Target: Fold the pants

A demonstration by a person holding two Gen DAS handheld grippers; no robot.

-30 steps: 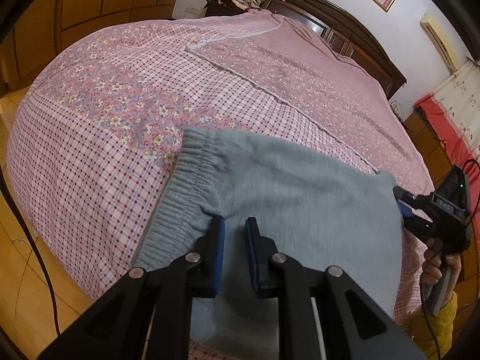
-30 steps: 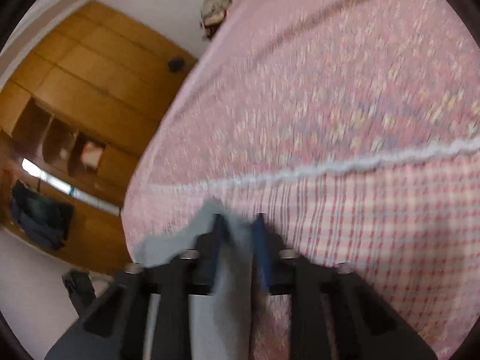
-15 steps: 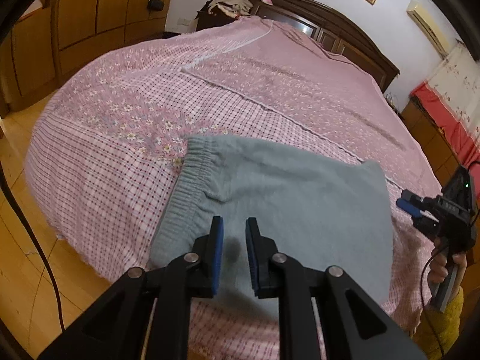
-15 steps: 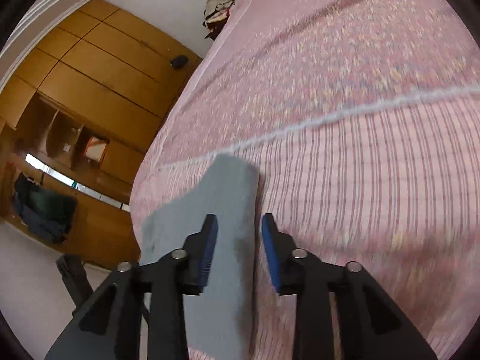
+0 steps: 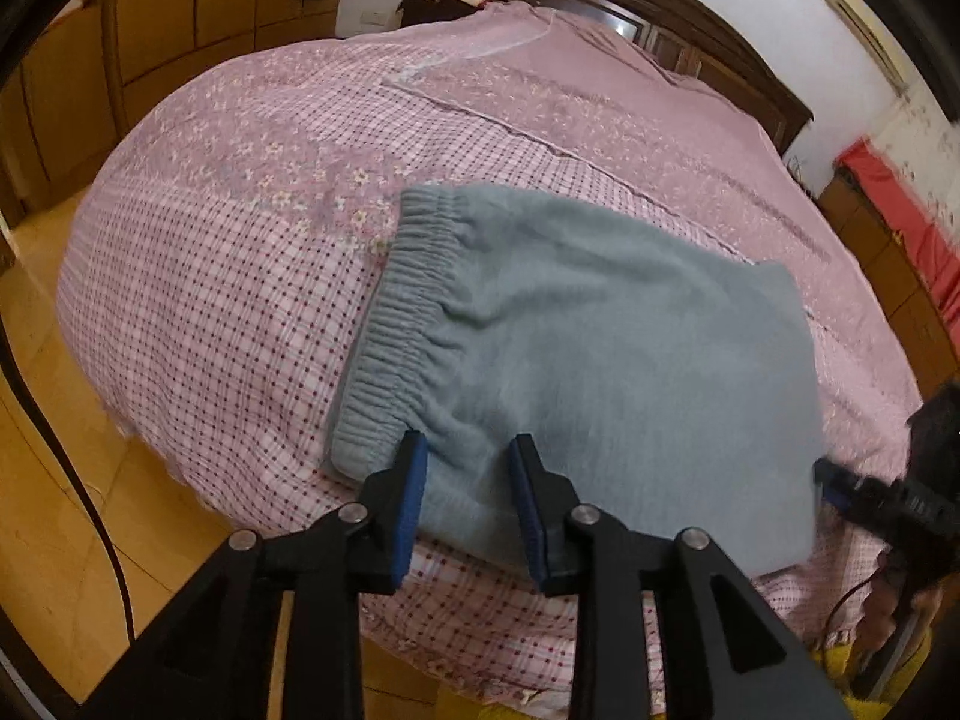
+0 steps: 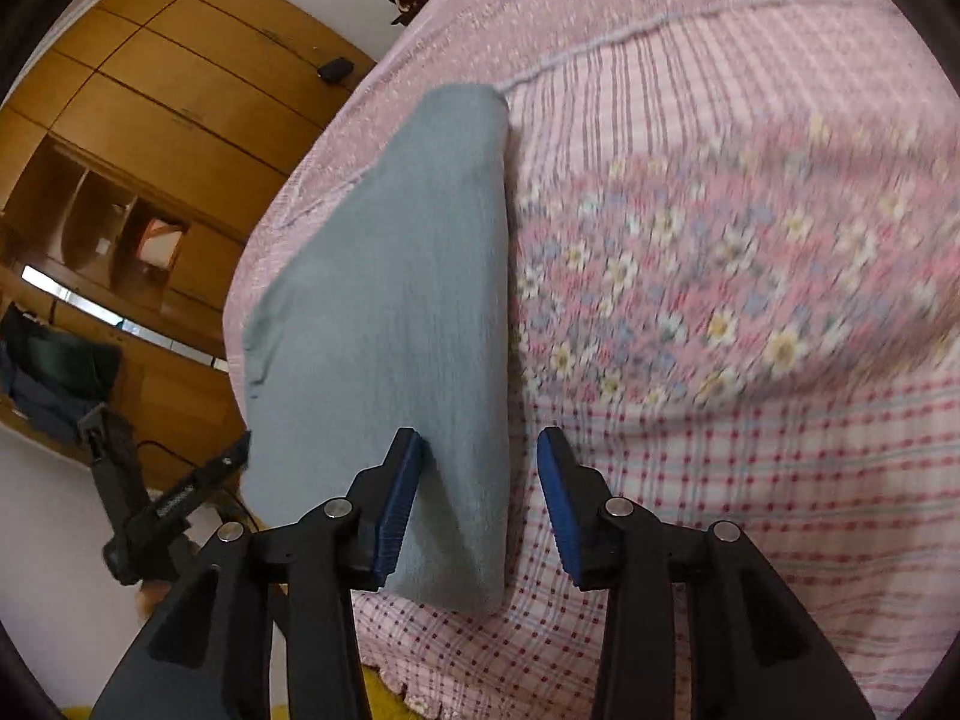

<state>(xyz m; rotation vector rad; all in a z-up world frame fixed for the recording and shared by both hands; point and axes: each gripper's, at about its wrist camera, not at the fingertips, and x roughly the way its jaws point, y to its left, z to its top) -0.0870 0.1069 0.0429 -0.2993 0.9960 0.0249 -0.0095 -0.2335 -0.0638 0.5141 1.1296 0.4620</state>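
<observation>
On my far left I see honey-brown wooden wardrobe doors (image 5: 198, 6) and a yellowish wood floor (image 5: 54, 480) below them. Next comes the wide bed with its pink checked and flowered cotton cover (image 5: 198, 276). Near its front edge lie the folded grey-blue fleece pants (image 5: 600, 360), flat on the cover, their gathered elastic waistband (image 5: 390, 336) on the left side of the bundle. My left gripper (image 5: 468, 480) hangs just above the near edge of the pants, its black fingers with blue pads (image 5: 411, 498) set fairly wide apart and holding nothing. Further right, my right gripper (image 6: 477, 483) sits at the right end of the pants, fingers spread wide and empty, the left pad (image 6: 399, 492) over the fabric and the right one over bare bedcover. At the far end stands a dark carved wooden headboard (image 5: 678, 18).
</observation>
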